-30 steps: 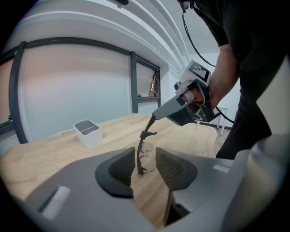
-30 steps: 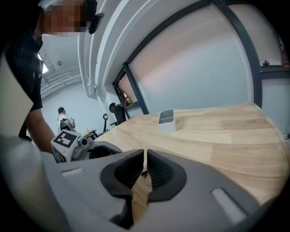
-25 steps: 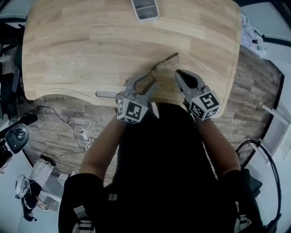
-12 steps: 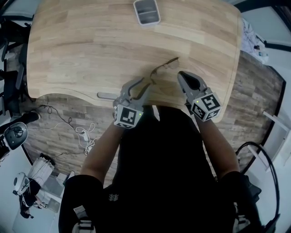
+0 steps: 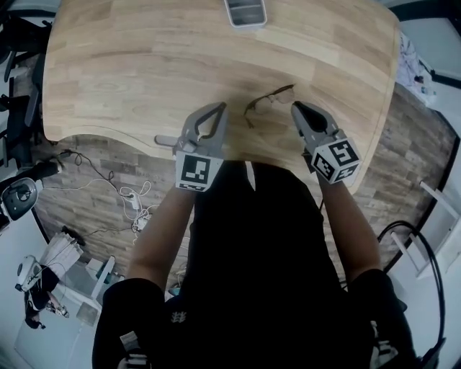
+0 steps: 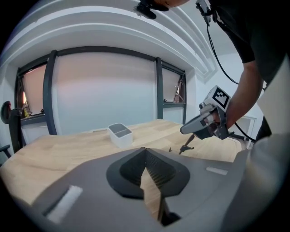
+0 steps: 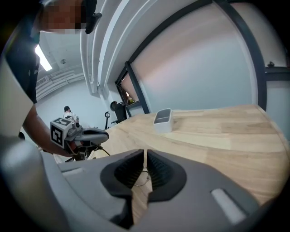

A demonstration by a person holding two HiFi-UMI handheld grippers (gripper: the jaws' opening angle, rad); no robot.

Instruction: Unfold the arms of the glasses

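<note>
The glasses (image 5: 268, 101) are seen lying on the wooden table (image 5: 130, 65), a little right of centre in the upper half of the head view, slanted from lower left to upper right. The right gripper (image 5: 294, 107) is held at their right end. Its jaws are drawn together to a narrow slit and appear to be pinched on the tip of one thin arm. In the left gripper view a dark rod is seen running from under its tip down to the tabletop. The left gripper (image 5: 220, 107) is held apart from the glasses, just to their left, with its jaws fully closed and nothing between them. Both grippers are pointed toward the top of the frame, above the table's near edge. A white rectangular tray (image 5: 245, 12) is set at top centre, well apart from the glasses. Cables (image 5: 130, 209) are seen on the wood-patterned floor at the left.
</note>
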